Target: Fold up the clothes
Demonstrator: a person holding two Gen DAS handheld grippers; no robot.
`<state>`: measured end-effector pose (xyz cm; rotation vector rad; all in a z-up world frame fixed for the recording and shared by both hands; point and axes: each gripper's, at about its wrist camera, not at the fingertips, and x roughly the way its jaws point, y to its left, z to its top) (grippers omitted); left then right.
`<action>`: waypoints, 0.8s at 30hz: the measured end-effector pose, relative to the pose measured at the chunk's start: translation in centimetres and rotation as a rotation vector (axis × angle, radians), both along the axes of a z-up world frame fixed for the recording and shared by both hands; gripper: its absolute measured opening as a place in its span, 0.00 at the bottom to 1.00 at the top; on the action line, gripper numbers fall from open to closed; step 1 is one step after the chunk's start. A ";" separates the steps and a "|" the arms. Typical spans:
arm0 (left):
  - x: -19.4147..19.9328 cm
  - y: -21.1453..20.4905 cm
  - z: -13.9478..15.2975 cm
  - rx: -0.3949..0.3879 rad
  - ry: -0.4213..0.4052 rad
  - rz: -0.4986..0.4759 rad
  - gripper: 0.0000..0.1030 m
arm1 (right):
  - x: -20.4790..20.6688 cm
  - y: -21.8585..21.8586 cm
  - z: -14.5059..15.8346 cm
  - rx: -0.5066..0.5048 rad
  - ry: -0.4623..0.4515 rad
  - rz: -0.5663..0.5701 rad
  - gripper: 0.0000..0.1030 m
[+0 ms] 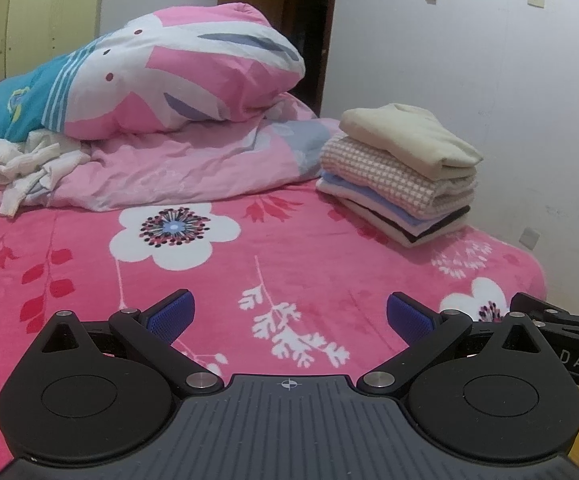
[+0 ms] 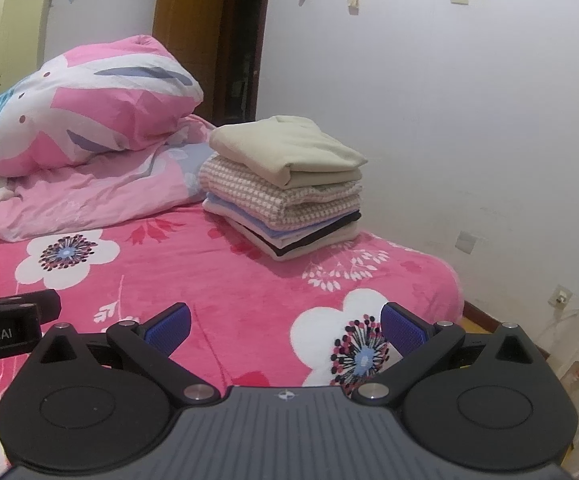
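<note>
Nearest the cameras, the left hand-held gripper (image 1: 290, 318) hovers low over the bed with its blue pads spread wide and nothing between them. The right hand-held gripper (image 2: 285, 322) sits just beside it, equally wide open and empty; each one shows at the edge of the other's view.

Beneath them lies the pink floral blanket (image 1: 217, 272) that covers the bed, and the stretch of it directly ahead of both grippers carries no garment.

Further back, toward the wall side, stands a stack of folded clothes (image 2: 289, 196): a beige piece on top, a pink-and-white checked one under it, then thinner blue, black and pale layers. The edges line up fairly well and the pile sits upright.

On the far left, a heap of crumpled white clothes (image 1: 21, 164) rests against the bunched pink duvet (image 1: 177, 168), with a large pink, white and blue quilt bundle (image 1: 161, 72) piled over that. A wardrobe (image 1: 29, 12) and a dark doorway (image 1: 309, 28) stand behind.

Judging by this layout, a good share of the folding is done, as the stack shows. What appears left is the white heap; how many pieces it holds cannot be told. The next step would likely be reaching across to draw one piece onto the bare blanket.
</note>
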<state>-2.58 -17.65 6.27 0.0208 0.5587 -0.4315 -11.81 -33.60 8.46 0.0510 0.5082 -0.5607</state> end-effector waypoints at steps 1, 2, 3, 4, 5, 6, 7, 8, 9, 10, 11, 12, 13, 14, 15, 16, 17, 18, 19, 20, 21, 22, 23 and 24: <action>-0.1 -0.1 0.0 0.000 0.000 -0.003 1.00 | -0.1 -0.1 0.0 0.000 0.000 -0.003 1.00; -0.1 -0.3 0.0 0.001 0.000 -0.006 1.00 | -0.2 -0.2 0.0 0.001 0.000 -0.005 1.00; -0.2 -0.4 0.0 0.001 0.000 -0.009 1.00 | -0.3 -0.4 -0.1 0.002 0.000 -0.008 1.00; -0.2 -0.5 0.0 0.002 0.000 -0.011 1.00 | -0.3 -0.5 -0.1 0.003 -0.001 -0.010 1.00; -0.3 -0.6 0.0 0.003 -0.001 -0.013 1.00 | -0.4 -0.6 -0.1 0.003 -0.001 -0.012 1.00; -0.3 -0.7 0.0 0.004 -0.001 -0.015 1.00 | -0.4 -0.6 -0.1 0.005 -0.002 -0.014 1.00; -0.4 -0.8 0.0 0.005 -0.002 -0.017 1.00 | -0.5 -0.7 -0.1 0.005 -0.002 -0.014 1.00; -0.4 -0.8 0.1 0.006 -0.002 -0.018 1.00 | -0.5 -0.7 -0.1 0.006 -0.002 -0.014 1.00; -0.4 -0.9 0.1 0.007 -0.002 -0.018 1.00 | -0.5 -0.7 -0.1 0.006 -0.003 -0.014 1.00; -0.5 -0.9 0.1 0.009 -0.003 -0.019 1.00 | -0.5 -0.7 -0.1 0.007 -0.003 -0.015 1.00; -0.5 -0.9 0.1 0.009 -0.003 -0.019 1.00 | -0.5 -0.7 -0.1 0.008 -0.003 -0.015 1.00; -0.5 -1.0 0.1 0.010 -0.003 -0.018 1.00 | -0.5 -0.8 -0.1 0.008 -0.003 -0.015 1.00; -0.5 -1.1 0.0 0.010 -0.003 -0.017 1.00 | -0.5 -0.8 -0.1 0.009 -0.004 -0.015 1.00; -0.5 -1.1 0.1 0.009 -0.003 -0.016 1.00 | -0.6 -0.8 -0.1 0.010 -0.004 -0.015 1.00; -0.5 -1.1 0.1 0.009 -0.004 -0.015 1.00 | -0.6 -0.8 -0.1 0.010 -0.004 -0.015 1.00; -0.5 -1.1 0.1 0.008 -0.004 -0.014 1.00 | -0.5 -0.8 -0.1 0.009 -0.004 -0.014 1.00; -0.5 -1.1 0.1 0.008 -0.004 -0.014 1.00 | -0.4 -0.7 -0.1 0.009 -0.003 -0.013 1.00; -0.5 -1.1 0.1 0.008 -0.004 -0.014 1.00 | -0.4 -0.7 -0.1 0.008 -0.003 -0.012 1.00; -0.5 -1.1 0.1 0.008 -0.005 -0.014 1.00 | -0.4 -0.7 -0.1 0.008 -0.003 -0.012 1.00; -0.5 -1.0 0.1 0.008 -0.005 -0.014 1.00 | -0.4 -0.7 -0.1 0.008 -0.002 -0.011 1.00; -0.5 -1.0 0.1 0.008 -0.003 -0.014 1.00 | -0.4 -0.7 -0.1 0.008 -0.003 -0.011 1.00; -0.4 -1.0 0.1 0.007 -0.002 -0.014 1.00 | -0.4 -0.7 -0.1 0.008 -0.003 -0.011 1.00; -0.5 -0.9 0.1 0.007 -0.003 -0.013 1.00 | -0.4 -0.6 -0.1 0.007 -0.002 -0.010 1.00; -0.5 -0.9 0.2 0.006 -0.003 -0.013 1.00 | -0.4 -0.6 -0.1 0.006 -0.002 -0.009 1.00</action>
